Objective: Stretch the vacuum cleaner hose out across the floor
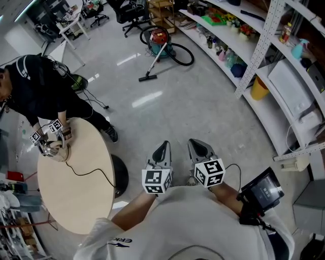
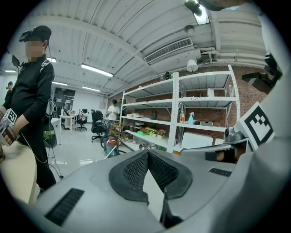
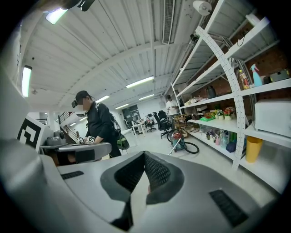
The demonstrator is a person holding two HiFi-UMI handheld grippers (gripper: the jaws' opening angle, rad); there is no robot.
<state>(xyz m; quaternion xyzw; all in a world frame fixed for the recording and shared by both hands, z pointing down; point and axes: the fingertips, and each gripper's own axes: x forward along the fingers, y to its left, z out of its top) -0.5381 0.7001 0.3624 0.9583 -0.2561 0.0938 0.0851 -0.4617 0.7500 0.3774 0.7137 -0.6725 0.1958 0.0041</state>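
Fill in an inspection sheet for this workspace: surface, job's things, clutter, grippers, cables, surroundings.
Surface: grey polished floor.
Job's things: vacuum cleaner far off beside the shelving; its black hose lies looped, not stretched; floor head points this way.
Clutter: office chairs behind the vacuum.
Grippers: left gripper and right gripper both shut, empty, side by side, far from the hose.
Cables: thin black cable across the round table.
Surroundings: shelves hold bottles; yellow bucket below; a second person in black works at the table.
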